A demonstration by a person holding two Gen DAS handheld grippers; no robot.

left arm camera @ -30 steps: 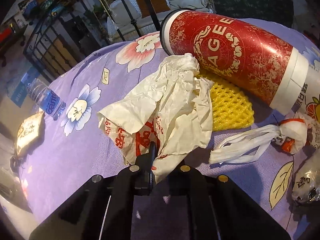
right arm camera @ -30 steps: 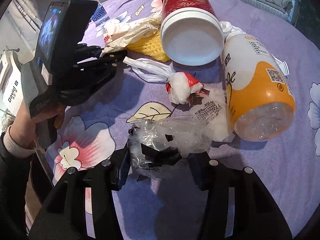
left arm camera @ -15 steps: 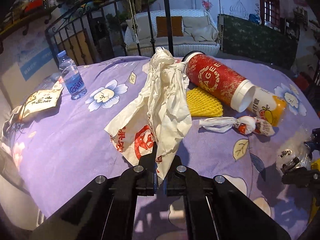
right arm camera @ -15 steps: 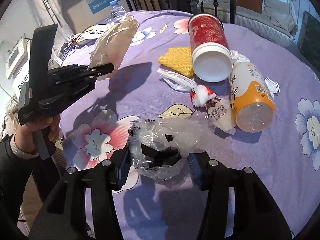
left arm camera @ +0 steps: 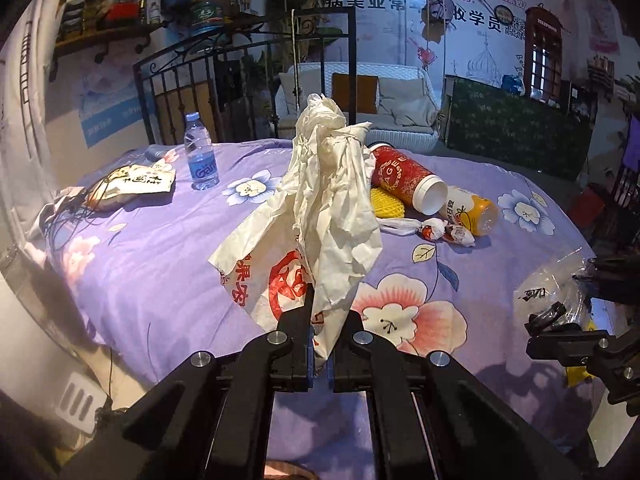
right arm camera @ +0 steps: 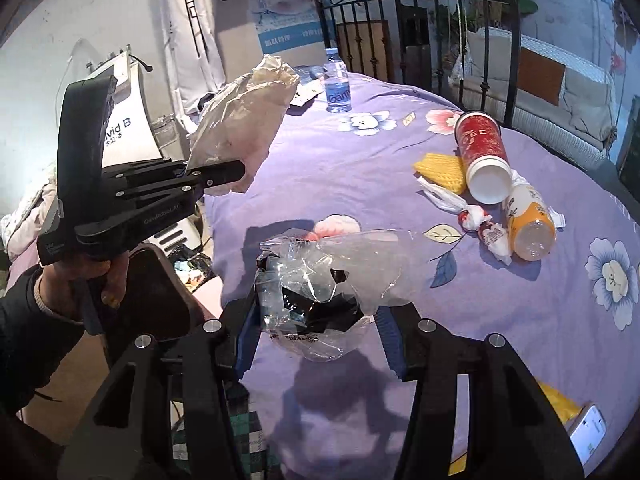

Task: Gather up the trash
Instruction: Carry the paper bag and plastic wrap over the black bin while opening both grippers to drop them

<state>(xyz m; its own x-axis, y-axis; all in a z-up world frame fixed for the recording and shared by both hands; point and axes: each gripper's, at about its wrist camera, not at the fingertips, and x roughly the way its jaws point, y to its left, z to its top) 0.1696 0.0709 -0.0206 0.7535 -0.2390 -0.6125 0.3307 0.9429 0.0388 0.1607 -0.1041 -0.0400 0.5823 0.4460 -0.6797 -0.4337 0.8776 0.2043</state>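
Cream crumpled plastic bag with red print [left arm camera: 320, 216] pinched in left gripper [left arm camera: 319, 344], jaws fully closed, bag standing up from fingers, clear of purple floral tablecloth [left arm camera: 160, 264]. Right gripper [right arm camera: 320, 320] half open, clamped on clear crinkled plastic wrapper [right arm camera: 320, 276], also lifted. Remaining trash lies ahead and to right, right hand nearer: red cylindrical canister [right arm camera: 482, 152], lettering "AGE"; orange juice bottle [right arm camera: 530, 220]. Upright water bottle [left arm camera: 200, 156], label "Gan…".

Phone [right arm camera: 587, 432] cut by edge, cup [left arm camera: 404, 178] partly behind bag [left arm camera: 320, 216]
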